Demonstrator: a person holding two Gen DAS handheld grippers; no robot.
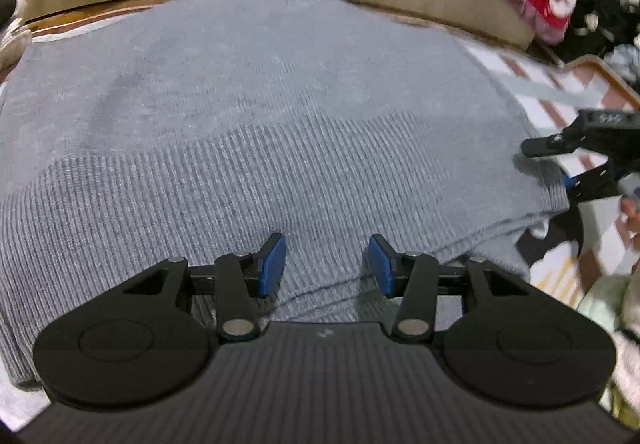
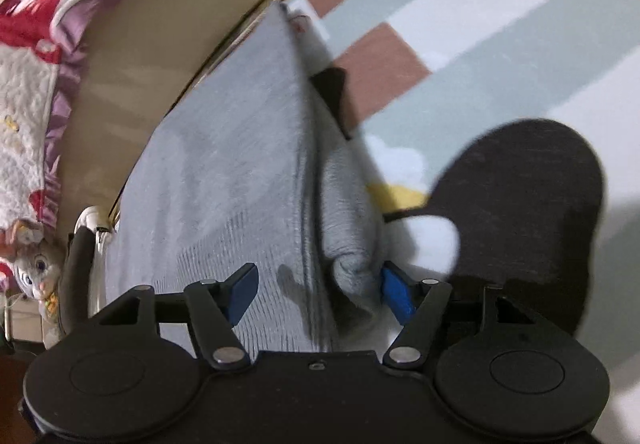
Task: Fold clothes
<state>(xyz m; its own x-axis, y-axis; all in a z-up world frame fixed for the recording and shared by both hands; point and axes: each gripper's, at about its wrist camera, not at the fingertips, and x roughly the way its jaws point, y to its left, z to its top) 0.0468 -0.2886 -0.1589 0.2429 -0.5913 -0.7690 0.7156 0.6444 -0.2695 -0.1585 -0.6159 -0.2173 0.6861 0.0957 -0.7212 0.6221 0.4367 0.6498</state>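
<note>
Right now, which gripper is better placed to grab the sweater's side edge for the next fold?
Right. The right gripper is open, straddling the grey sweater at its bunched side edge. The left gripper is open over the ribbed middle, away from any edge.

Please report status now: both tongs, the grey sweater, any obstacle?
Left tongs open above grey sweater. Right tongs open astride its folded edge. Sweater flat on striped sheet. Nothing blocking.

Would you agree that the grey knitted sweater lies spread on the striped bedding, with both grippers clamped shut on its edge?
Not quite: both grippers are open. The left gripper shows separated pads over the sweater, and the right gripper stands wide in its own view. The sweater does lie on the striped bedding.
</note>
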